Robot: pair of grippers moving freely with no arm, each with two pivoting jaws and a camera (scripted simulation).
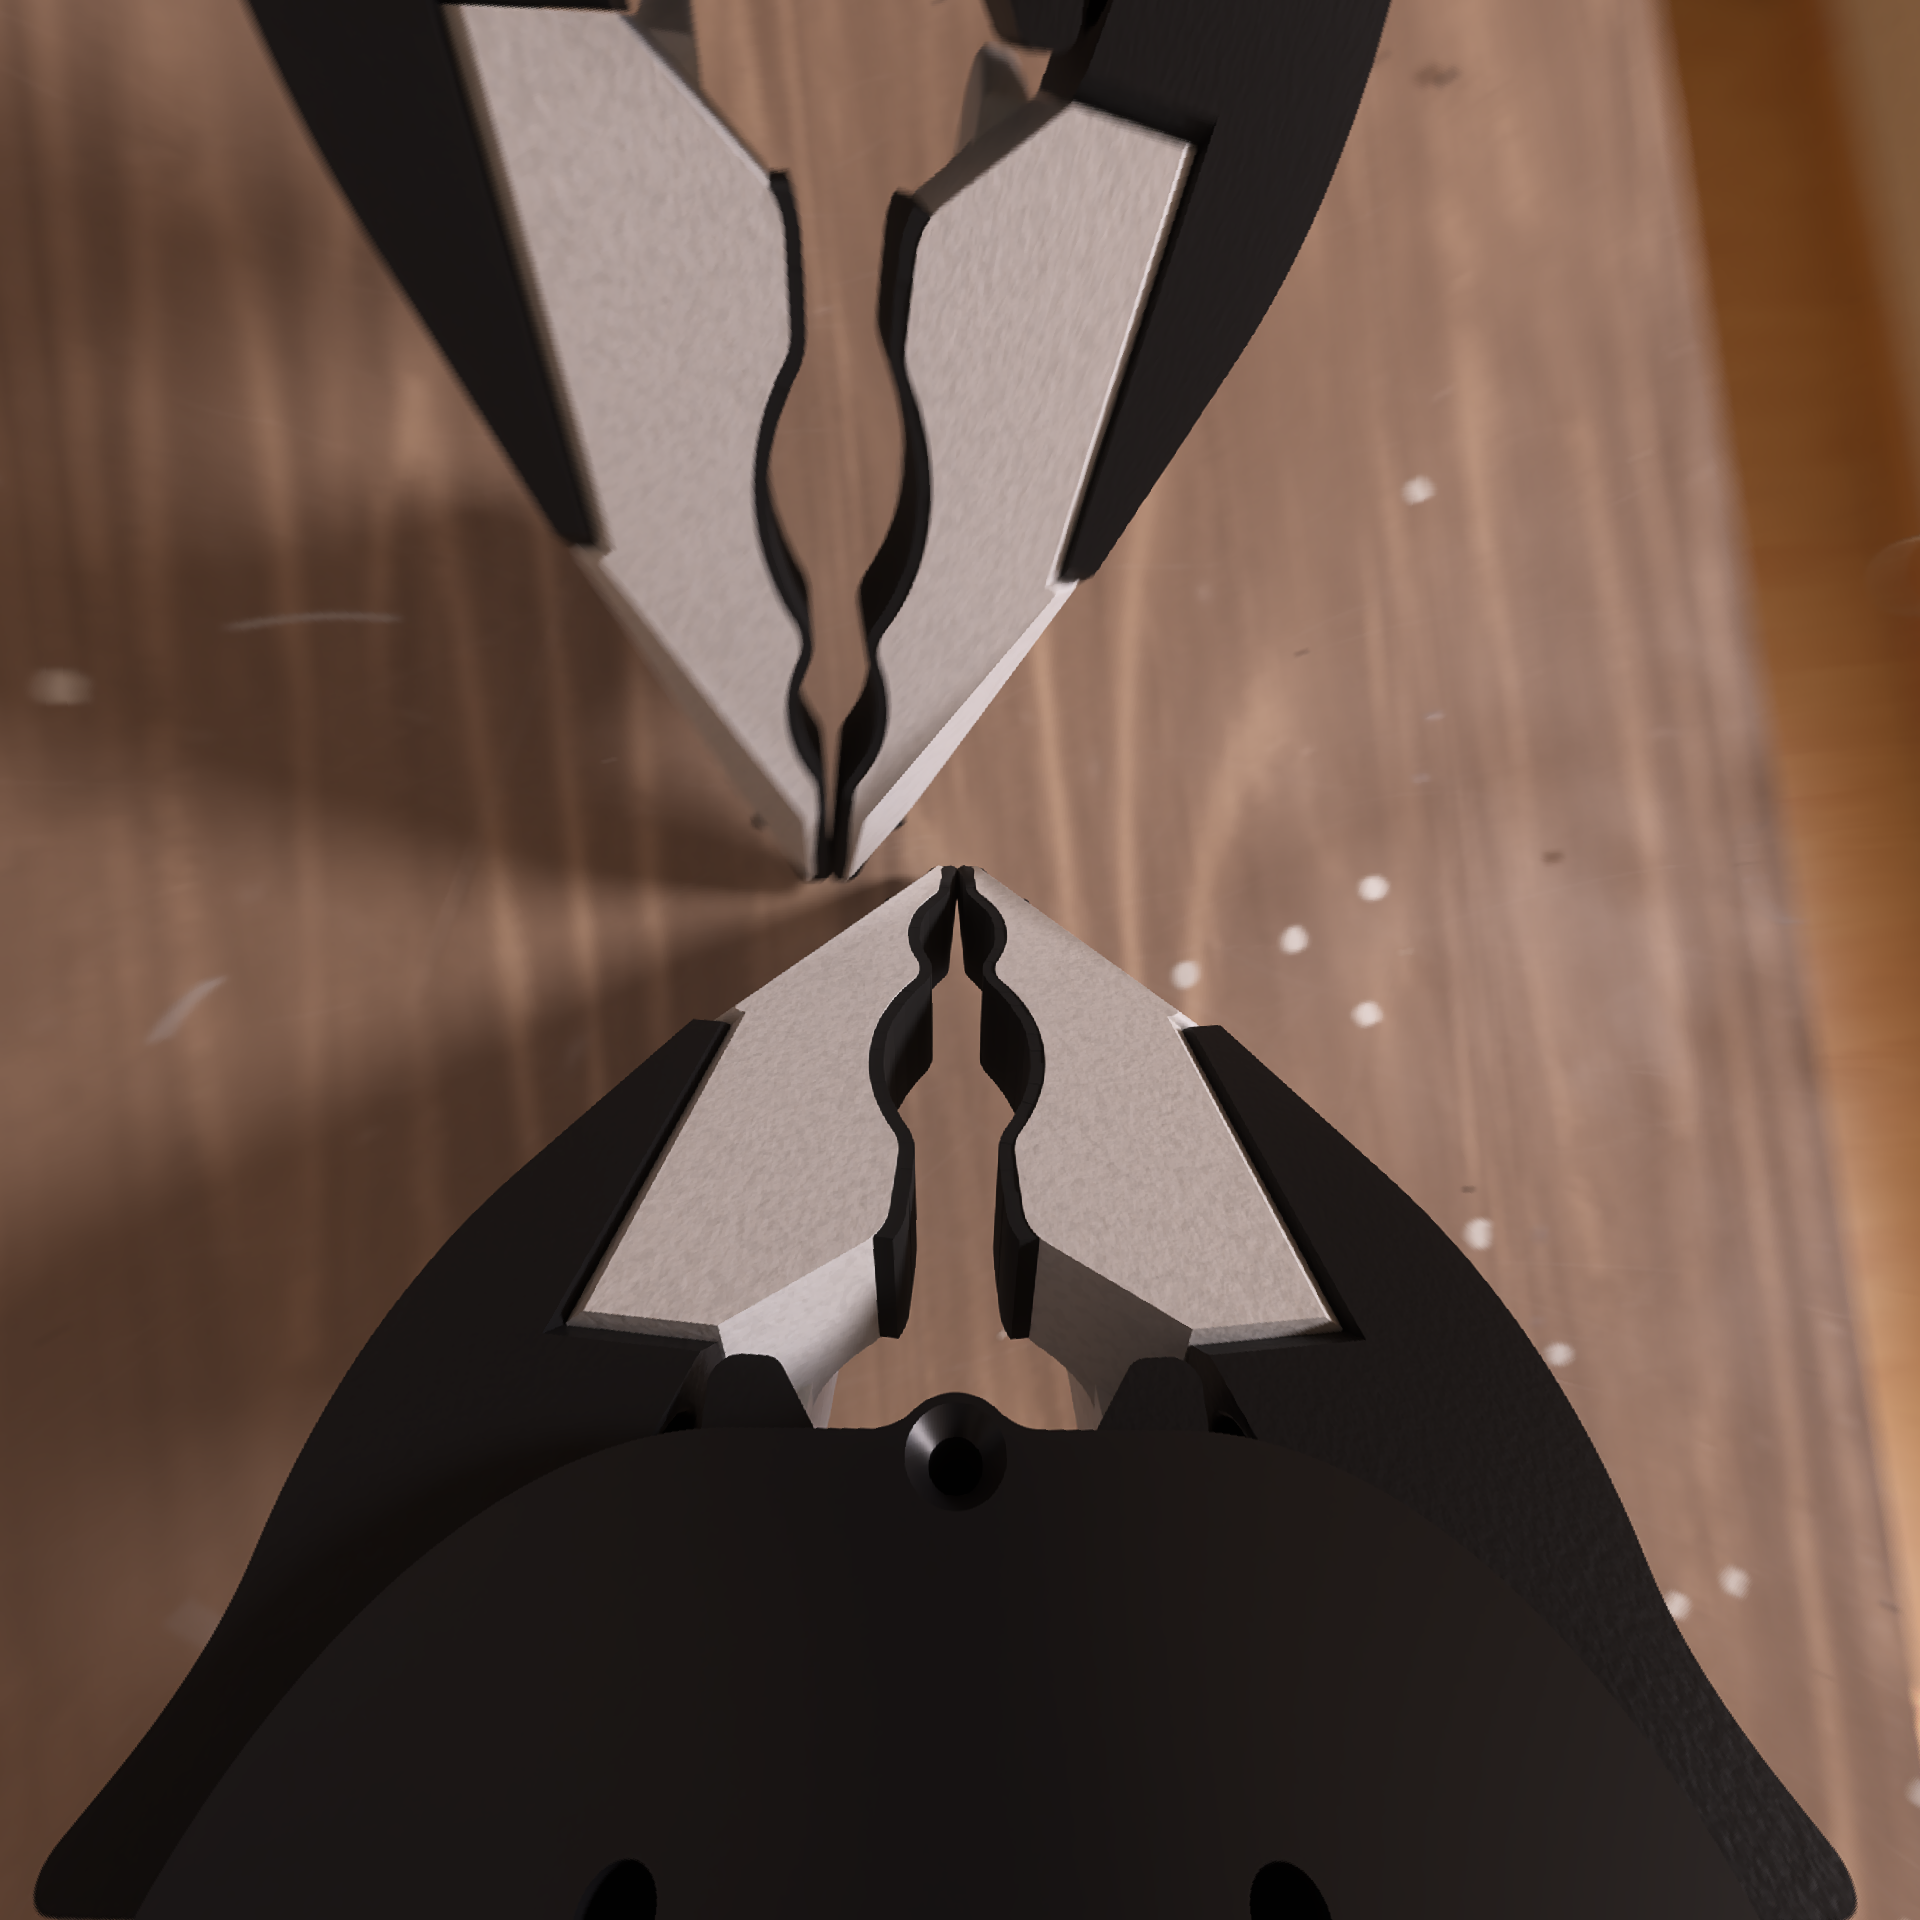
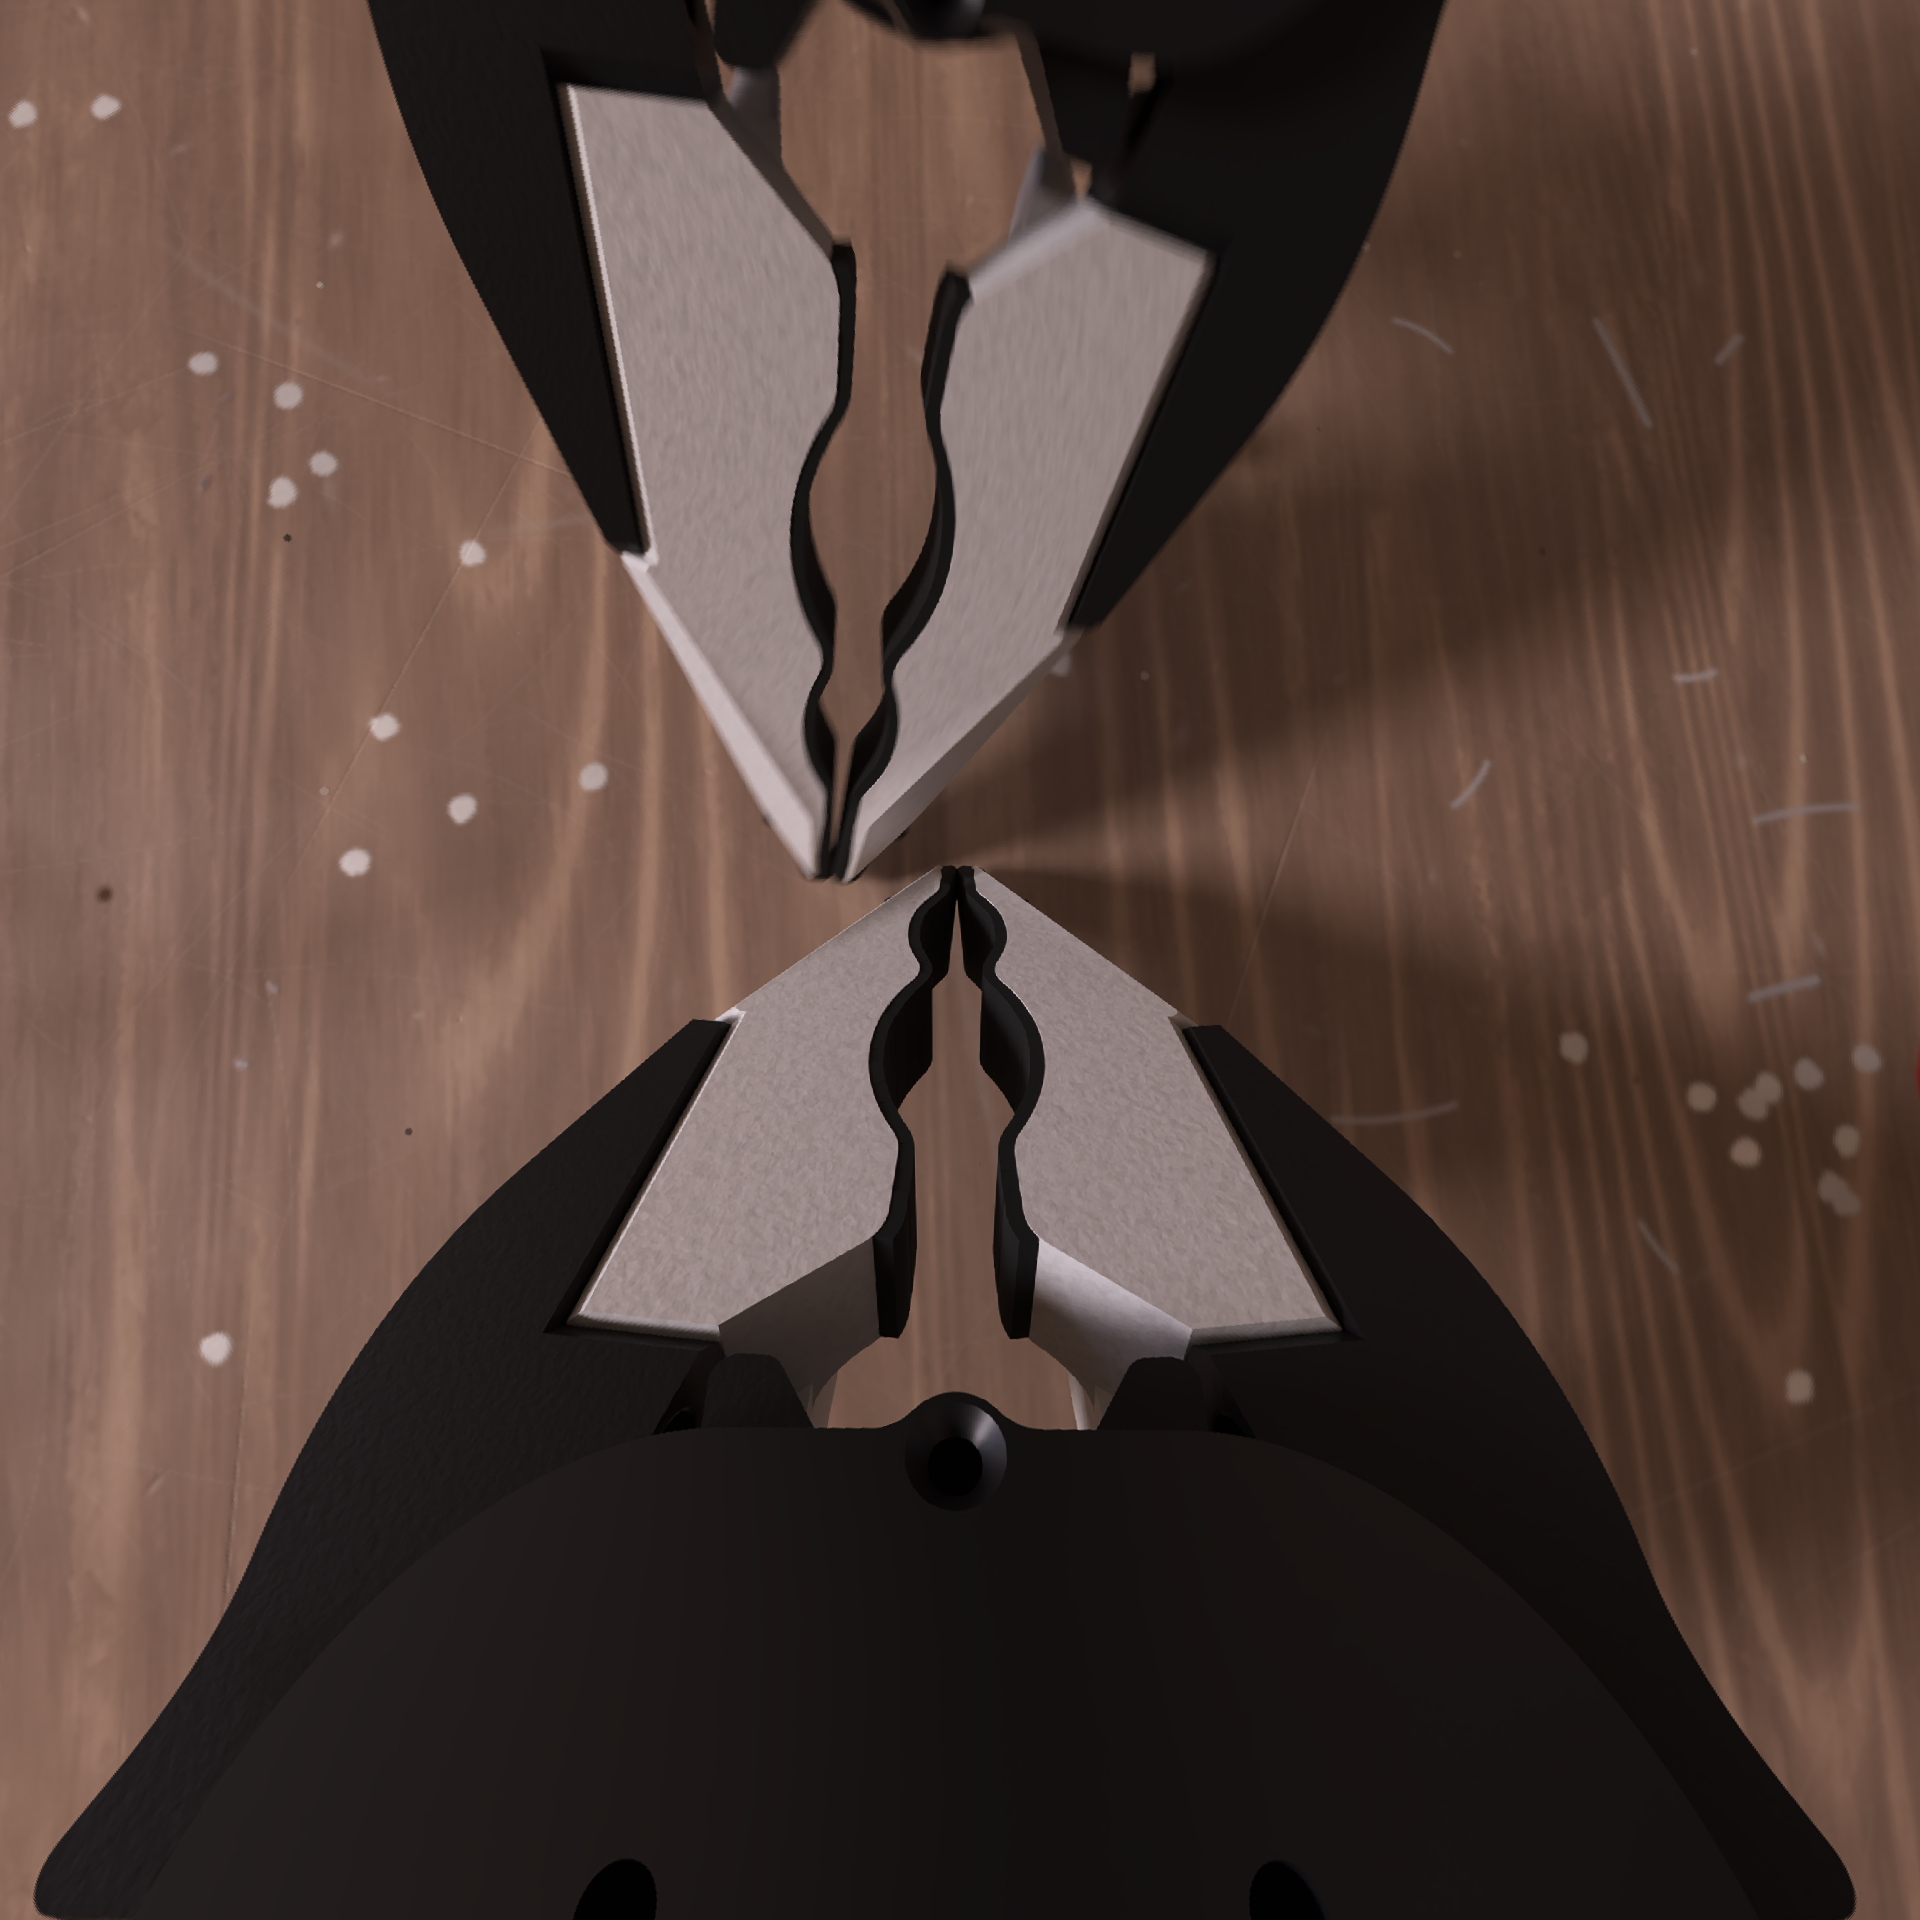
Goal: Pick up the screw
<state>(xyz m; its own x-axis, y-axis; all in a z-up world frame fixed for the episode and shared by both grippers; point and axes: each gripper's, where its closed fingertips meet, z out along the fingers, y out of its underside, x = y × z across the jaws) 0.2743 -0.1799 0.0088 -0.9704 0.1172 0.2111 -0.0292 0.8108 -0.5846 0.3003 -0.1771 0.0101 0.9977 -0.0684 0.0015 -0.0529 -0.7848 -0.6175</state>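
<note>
No screw shows in either view. In the left wrist view my left gripper (image 1: 957,875) is shut, its two grey-padded fingers meeting at the tips with nothing between them. Facing it tip to tip is my right gripper (image 1: 831,868), also shut, coming in from the top of the view. In the right wrist view my right gripper (image 2: 957,875) is shut and empty, and my left gripper (image 2: 836,871) points at it from above, shut too. The two pairs of tips stand almost touching above the wooden table (image 1: 1455,727).
The brown wooden table top (image 2: 312,1039) carries small white specks and fine scratches. A lighter orange-brown strip (image 1: 1829,520) runs along the right side of the left wrist view. A tiny red sliver (image 2: 1915,1070) shows at the right edge of the right wrist view.
</note>
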